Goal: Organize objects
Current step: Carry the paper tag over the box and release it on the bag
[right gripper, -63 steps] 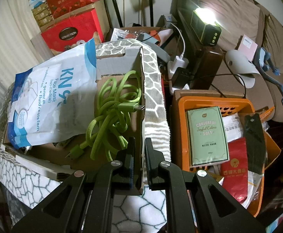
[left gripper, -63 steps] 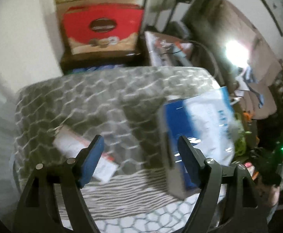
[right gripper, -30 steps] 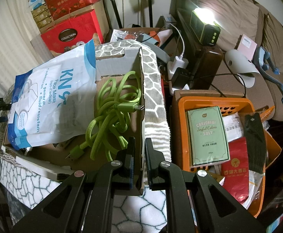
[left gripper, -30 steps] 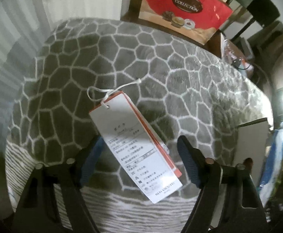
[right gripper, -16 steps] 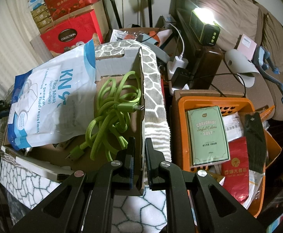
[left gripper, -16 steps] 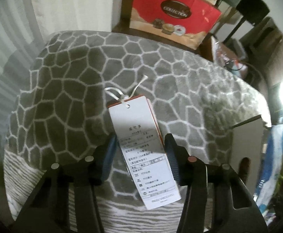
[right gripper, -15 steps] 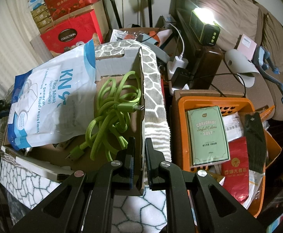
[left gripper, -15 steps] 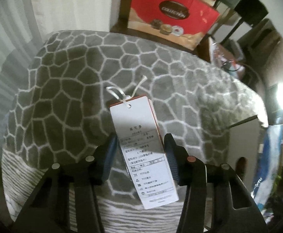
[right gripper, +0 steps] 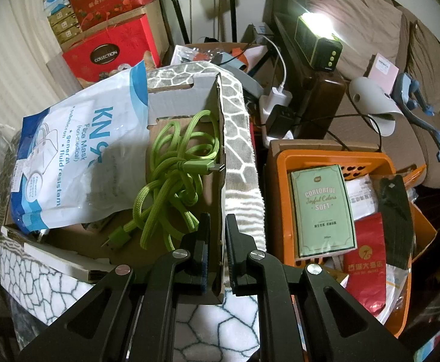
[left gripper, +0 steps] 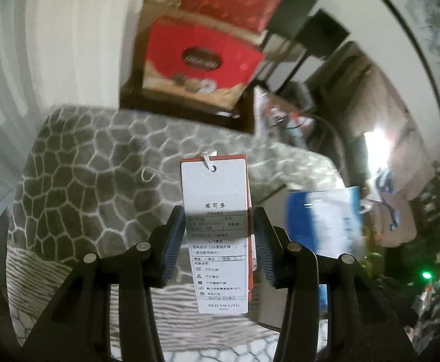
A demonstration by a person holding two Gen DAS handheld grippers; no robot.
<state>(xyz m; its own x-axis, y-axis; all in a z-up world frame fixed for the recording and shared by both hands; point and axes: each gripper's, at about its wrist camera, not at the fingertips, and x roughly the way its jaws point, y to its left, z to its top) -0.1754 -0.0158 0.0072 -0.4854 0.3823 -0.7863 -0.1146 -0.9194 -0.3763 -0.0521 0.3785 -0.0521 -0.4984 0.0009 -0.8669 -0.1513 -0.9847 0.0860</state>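
Since a second ago the white paper hang tag with red backing [left gripper: 214,229] has left the grey pebble-patterned blanket [left gripper: 78,181] and now hangs upright at frame centre, pinched edge to edge by the left gripper [left gripper: 215,241], whose blue fingers [left gripper: 173,241] are clamped on it. At lower centre of the right wrist view, the right gripper [right gripper: 216,250] stays put, fingers together on the side wall of the brown cardboard box [right gripper: 218,163] holding a green braided cable [right gripper: 174,178] and a blue-and-white face mask bag [right gripper: 78,150].
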